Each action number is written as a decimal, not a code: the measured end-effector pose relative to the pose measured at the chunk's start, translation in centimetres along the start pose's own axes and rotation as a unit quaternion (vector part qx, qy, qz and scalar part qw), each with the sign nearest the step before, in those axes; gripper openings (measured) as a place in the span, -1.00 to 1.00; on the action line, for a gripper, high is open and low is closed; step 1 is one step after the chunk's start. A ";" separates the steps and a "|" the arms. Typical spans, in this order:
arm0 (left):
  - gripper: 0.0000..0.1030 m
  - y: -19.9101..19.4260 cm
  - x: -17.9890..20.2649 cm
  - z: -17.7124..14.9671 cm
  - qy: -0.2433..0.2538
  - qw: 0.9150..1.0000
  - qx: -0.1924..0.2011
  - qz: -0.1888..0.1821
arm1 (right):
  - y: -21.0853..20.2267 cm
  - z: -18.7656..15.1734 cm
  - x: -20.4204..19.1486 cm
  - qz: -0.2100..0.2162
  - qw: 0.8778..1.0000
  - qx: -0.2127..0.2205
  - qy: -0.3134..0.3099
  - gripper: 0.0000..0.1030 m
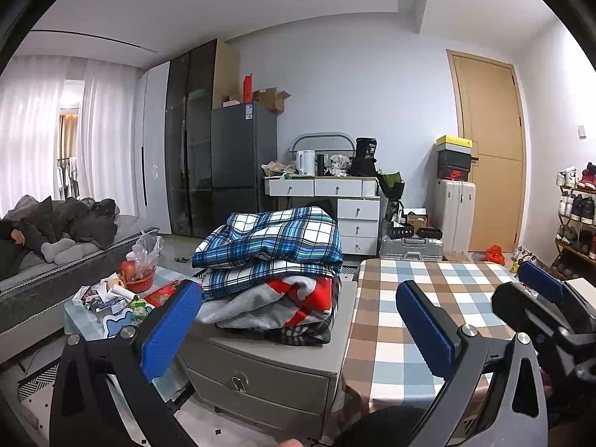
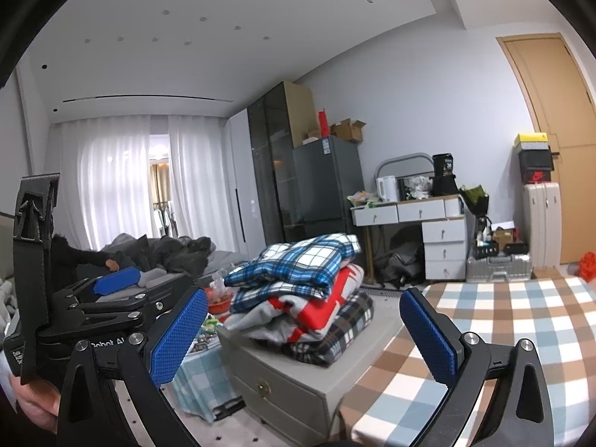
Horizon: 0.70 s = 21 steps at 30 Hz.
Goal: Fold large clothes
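A pile of folded clothes sits on a grey drawer cabinet: a blue-and-white plaid piece on top, a grey-and-red one under it, a dark plaid one at the bottom. The pile also shows in the right wrist view. My left gripper is open and empty, held in the air in front of the pile. My right gripper is open and empty, also short of the pile. The right gripper's body shows at the right edge of the left wrist view. The left gripper shows at the left of the right wrist view.
A table with a brown-blue checked cloth stands right of the cabinet. A low table with clutter and a red bowl stands to the left. A bed, a fridge, a white desk, suitcases and a shoe rack line the room.
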<state>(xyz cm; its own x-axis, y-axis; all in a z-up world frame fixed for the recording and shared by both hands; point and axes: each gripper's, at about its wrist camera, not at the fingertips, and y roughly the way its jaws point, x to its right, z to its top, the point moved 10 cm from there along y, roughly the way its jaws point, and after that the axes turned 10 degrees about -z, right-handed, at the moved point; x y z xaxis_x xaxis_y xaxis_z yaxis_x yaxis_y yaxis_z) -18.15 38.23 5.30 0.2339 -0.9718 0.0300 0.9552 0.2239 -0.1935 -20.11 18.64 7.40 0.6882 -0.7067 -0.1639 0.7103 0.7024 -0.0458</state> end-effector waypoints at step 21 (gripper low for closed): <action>0.98 0.3 0.7 -0.1 0.007 1.000 0.000 -0.015 | -0.7 0.5 -0.3 0.006 1.000 0.007 0.009 1.00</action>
<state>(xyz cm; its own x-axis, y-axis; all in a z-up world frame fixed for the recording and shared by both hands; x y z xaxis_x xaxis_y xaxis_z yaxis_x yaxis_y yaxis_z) -17.70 37.58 5.20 0.2024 -0.9790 0.0225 0.9619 0.1944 -0.1922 -20.75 18.28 7.97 0.6936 -0.6972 -0.1814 0.7048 0.7088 -0.0294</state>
